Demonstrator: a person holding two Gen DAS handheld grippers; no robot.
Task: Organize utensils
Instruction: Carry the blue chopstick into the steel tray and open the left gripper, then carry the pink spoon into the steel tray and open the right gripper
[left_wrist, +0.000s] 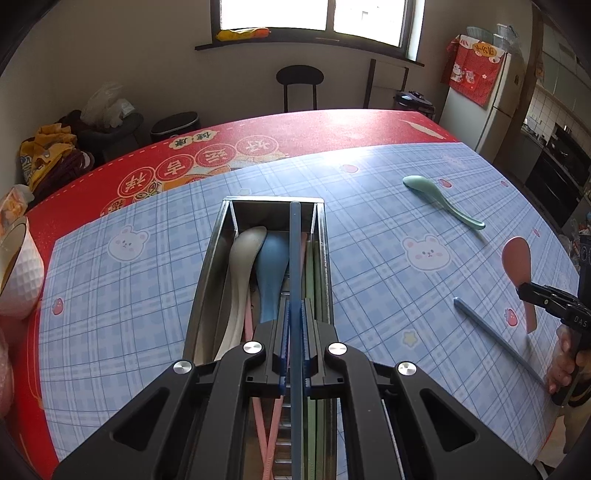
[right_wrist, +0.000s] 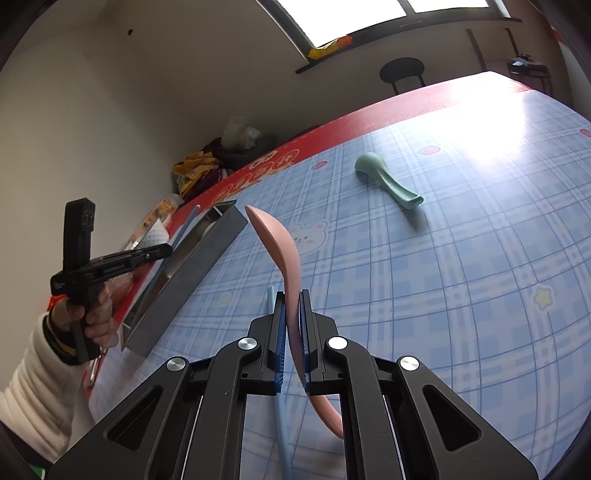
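Blue checked tablecloth (left_wrist: 369, 229), steel tray (left_wrist: 325, 236) mid-table. Left gripper (left_wrist: 295, 306) clamped on blue chopstick (left_wrist: 295, 258) over tray; right gripper (right_wrist: 293, 299) clamped on pink spoon (right_wrist: 273, 236). Green spoon (left_wrist: 439, 199) lying apart.

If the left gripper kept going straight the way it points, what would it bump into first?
Probably the metal tray: the left gripper, shut on a blue chopstick, points down into it, toward the blue spoon inside.
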